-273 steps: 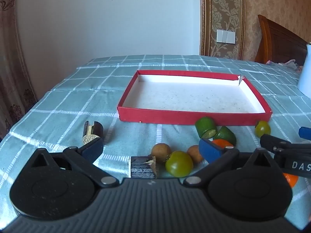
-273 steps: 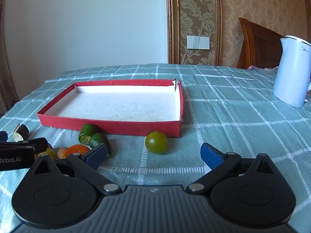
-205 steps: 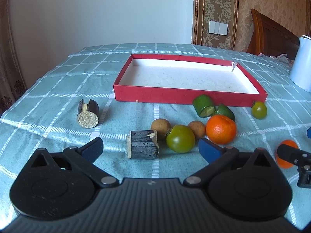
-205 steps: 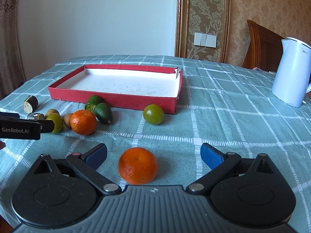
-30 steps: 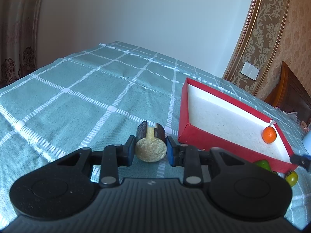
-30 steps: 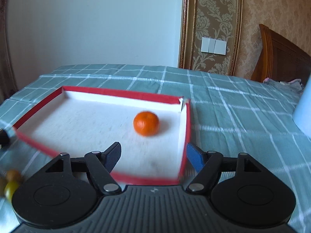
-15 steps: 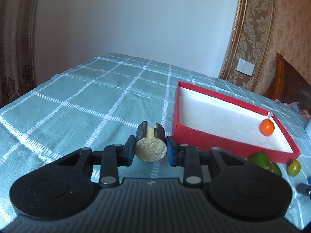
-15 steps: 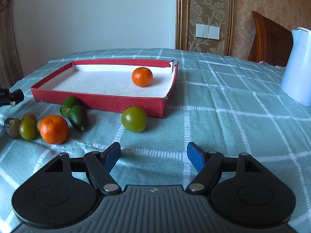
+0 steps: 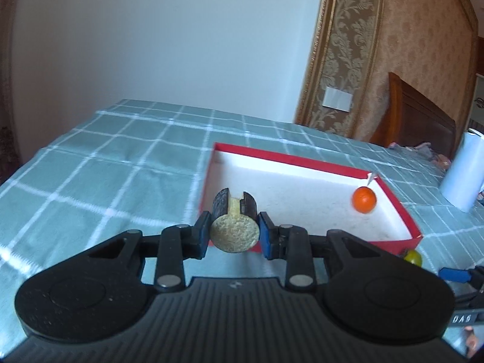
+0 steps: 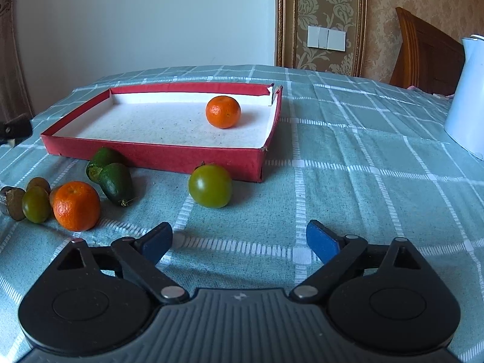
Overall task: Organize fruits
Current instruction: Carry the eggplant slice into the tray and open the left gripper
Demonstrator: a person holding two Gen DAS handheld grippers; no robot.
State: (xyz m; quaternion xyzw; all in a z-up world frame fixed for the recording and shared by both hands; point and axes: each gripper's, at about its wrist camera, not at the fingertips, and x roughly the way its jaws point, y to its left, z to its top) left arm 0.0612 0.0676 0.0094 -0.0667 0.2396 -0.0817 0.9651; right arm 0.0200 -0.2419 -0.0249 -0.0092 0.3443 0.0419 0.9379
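My left gripper [image 9: 234,237] is shut on a short dark-skinned stalk piece [image 9: 235,227] with a pale cut face. It holds the piece in the air in front of the near left corner of the red tray [image 9: 290,160]. One orange [image 9: 364,199] lies in the tray's far right corner. My right gripper [image 10: 239,236] hangs low over the cloth; its jaws are opening and nothing is between them. Just ahead of it lies a green tomato [image 10: 210,185], against the front wall of the tray [image 10: 169,154]. A second orange [image 10: 76,205] lies to the left.
Two dark green fruits [image 10: 115,181], a small green tomato [image 10: 35,204], a brown round fruit [image 10: 38,183] and another dark stalk piece [image 10: 13,202] cluster at the left. A white kettle [image 10: 469,96] stands far right. A checked teal cloth [image 10: 363,166] covers the table.
My left gripper has risen with the stalk piece and rolled to face the tray more squarely. My right gripper's jaws have spread wider, and it has come slightly nearer the green tomato.
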